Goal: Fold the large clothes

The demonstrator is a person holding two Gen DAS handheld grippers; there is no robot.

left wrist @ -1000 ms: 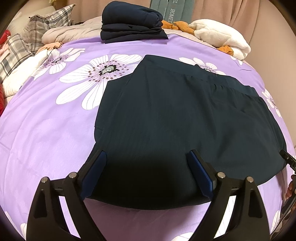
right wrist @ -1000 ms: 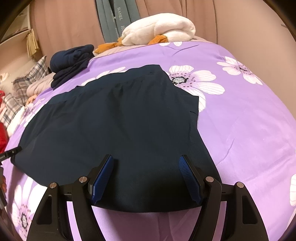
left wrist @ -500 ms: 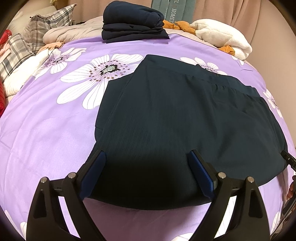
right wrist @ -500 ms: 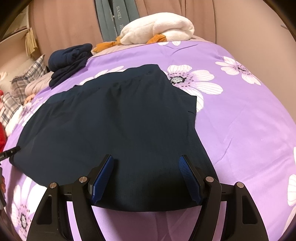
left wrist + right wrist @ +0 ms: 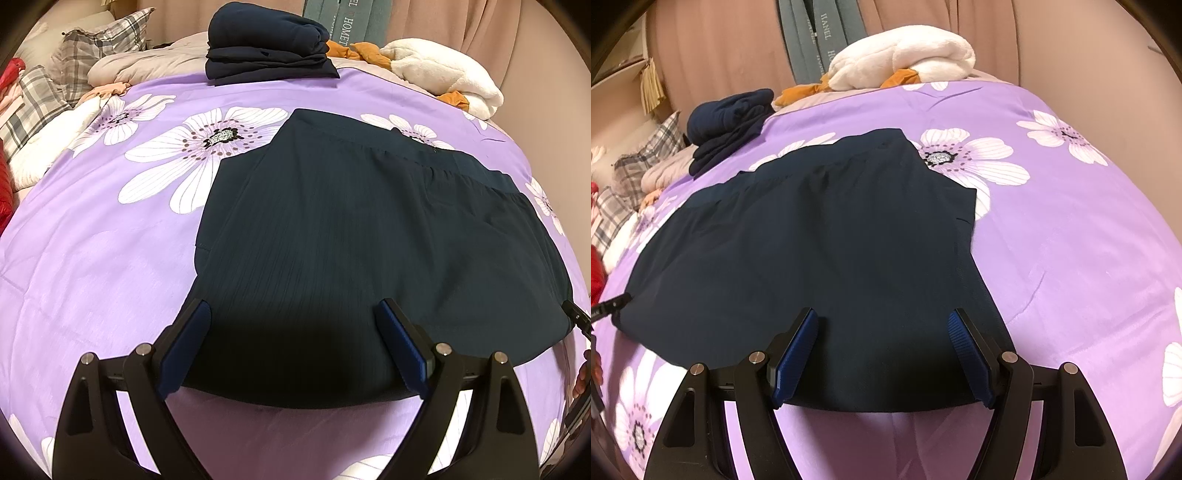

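Observation:
A dark navy garment [image 5: 362,236] [image 5: 812,240] with a gathered waistband at its far edge lies spread flat on the purple flowered bedspread [image 5: 92,266] [image 5: 1071,240]. My left gripper [image 5: 291,306] stands open over the left part of its near hem, with the cloth lying flat under the gap between the blue pads. Over the right part of the same hem my right gripper [image 5: 882,314] is open too, and it grips nothing. Each view catches the other gripper's tip at its edge: the right gripper [image 5: 576,317] and the left gripper [image 5: 613,304].
A stack of folded navy clothes [image 5: 266,44] [image 5: 731,125] sits at the far side of the bed. A white and orange plush toy [image 5: 443,77] [image 5: 905,59] lies beside it. Plaid pillows [image 5: 99,40] and a red item [image 5: 5,192] are at the left. Curtains hang behind.

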